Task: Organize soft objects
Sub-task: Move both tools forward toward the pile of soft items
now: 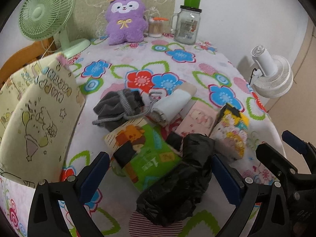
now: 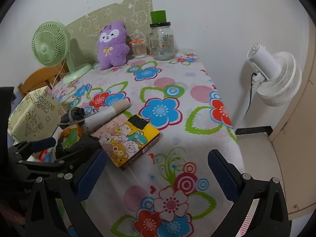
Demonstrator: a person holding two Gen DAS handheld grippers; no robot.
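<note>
My left gripper [image 1: 160,157] is open, one finger on each side of a crumpled black plastic bag [image 1: 177,177] lying on the floral tablecloth [image 1: 177,69]. The bag partly covers a green tissue pack [image 1: 142,150]. Behind them lie a grey drawstring pouch [image 1: 118,106], a rolled white cloth [image 1: 171,104], a pink pack [image 1: 199,120] and a yellow cartoon pack [image 1: 233,132]. A cream fabric bag [image 1: 39,118] stands at the left. My right gripper [image 2: 157,154] is open over bare tablecloth, just right of the yellow cartoon pack [image 2: 128,140].
At the back by the wall stand a purple plush toy [image 1: 125,18], a green fan [image 1: 43,11], a cotton-swab jar [image 1: 156,26] and a glass jar with a green cap [image 1: 187,23]. A white fan [image 2: 276,75] stands beyond the table's right edge. A wooden chair [image 2: 39,79] stands at the left.
</note>
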